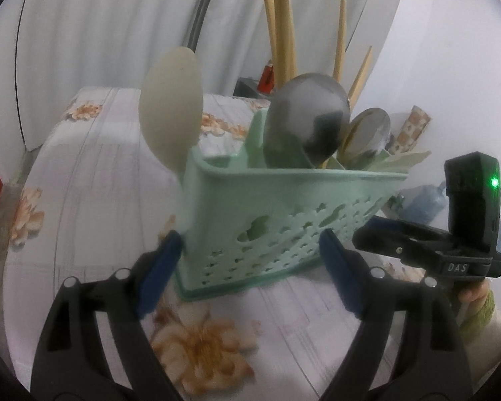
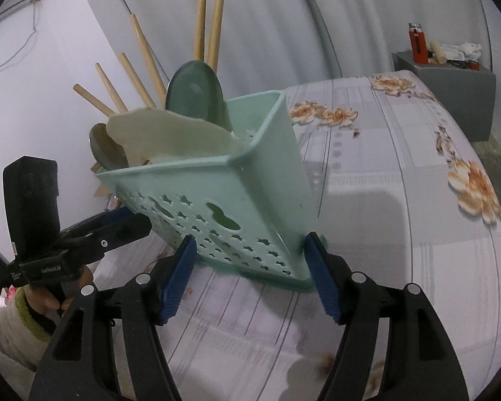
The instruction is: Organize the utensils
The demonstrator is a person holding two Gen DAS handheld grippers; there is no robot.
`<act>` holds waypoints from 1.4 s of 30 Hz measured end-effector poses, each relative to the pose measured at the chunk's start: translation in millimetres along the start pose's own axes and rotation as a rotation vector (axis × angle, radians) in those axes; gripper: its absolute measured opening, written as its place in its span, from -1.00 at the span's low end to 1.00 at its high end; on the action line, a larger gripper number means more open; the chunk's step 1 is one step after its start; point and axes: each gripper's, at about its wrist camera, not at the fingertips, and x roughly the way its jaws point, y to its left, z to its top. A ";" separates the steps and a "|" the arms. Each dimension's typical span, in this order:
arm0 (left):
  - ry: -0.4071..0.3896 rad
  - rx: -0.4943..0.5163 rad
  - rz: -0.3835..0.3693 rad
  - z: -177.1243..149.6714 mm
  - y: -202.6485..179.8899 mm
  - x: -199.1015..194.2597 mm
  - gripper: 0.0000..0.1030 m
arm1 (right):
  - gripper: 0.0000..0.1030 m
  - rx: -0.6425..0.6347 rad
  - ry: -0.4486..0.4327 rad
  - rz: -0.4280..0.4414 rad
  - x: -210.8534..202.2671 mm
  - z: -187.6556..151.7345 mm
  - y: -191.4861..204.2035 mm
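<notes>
Your two grippers flank the caddy

The perforated mint-green plastic utensil caddy (image 1: 284, 214) stands on the floral-clothed desk (image 1: 93, 180); your left gripper (image 1: 250, 274) and right gripper (image 2: 250, 274) gape beside its base, neither gripping it.

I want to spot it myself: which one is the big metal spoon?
Find the mint-green perforated holder standing on the flowered tablecloth. Its contents poke up above the rim. The metal spoon is the large shiny grey bowl in the middle, unlike the matte cream spoon beside it.
</notes>
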 end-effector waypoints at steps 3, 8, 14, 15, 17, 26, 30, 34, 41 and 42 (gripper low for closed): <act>0.009 0.009 0.000 -9.4 -4.8 -9.7 0.54 | 0.28 0.010 0.002 -0.009 -9.1 -12.9 7.0; 0.022 0.013 0.035 -17.9 -11.2 -19.4 0.54 | 0.28 -0.005 0.001 -0.041 -17.7 -26.4 19.8; -0.024 -0.009 0.174 -35.1 -23.9 -57.6 0.65 | 0.29 -0.028 -0.016 -0.211 -40.5 -40.9 43.4; -0.034 -0.018 0.207 -41.0 -26.9 -64.8 0.69 | 0.31 -0.033 -0.016 -0.249 -44.3 -46.7 48.8; -0.046 -0.035 0.258 -53.1 -32.6 -77.7 0.75 | 0.51 -0.051 -0.009 -0.332 -48.9 -60.9 62.1; -0.087 0.014 0.627 -78.3 -51.0 -104.4 0.79 | 0.71 -0.097 -0.012 -0.543 -54.3 -97.9 105.9; -0.111 -0.022 0.644 -79.5 -51.6 -111.8 0.78 | 0.72 -0.118 -0.032 -0.575 -57.8 -95.9 116.5; -0.118 -0.033 0.668 -81.7 -50.1 -116.5 0.78 | 0.74 -0.117 -0.050 -0.592 -62.3 -92.9 118.6; -0.117 -0.048 0.692 -84.8 -47.7 -119.8 0.78 | 0.74 -0.106 -0.062 -0.621 -64.0 -86.6 114.4; -0.114 -0.046 0.695 -85.0 -47.0 -119.0 0.78 | 0.74 -0.105 -0.063 -0.621 -64.1 -85.9 113.7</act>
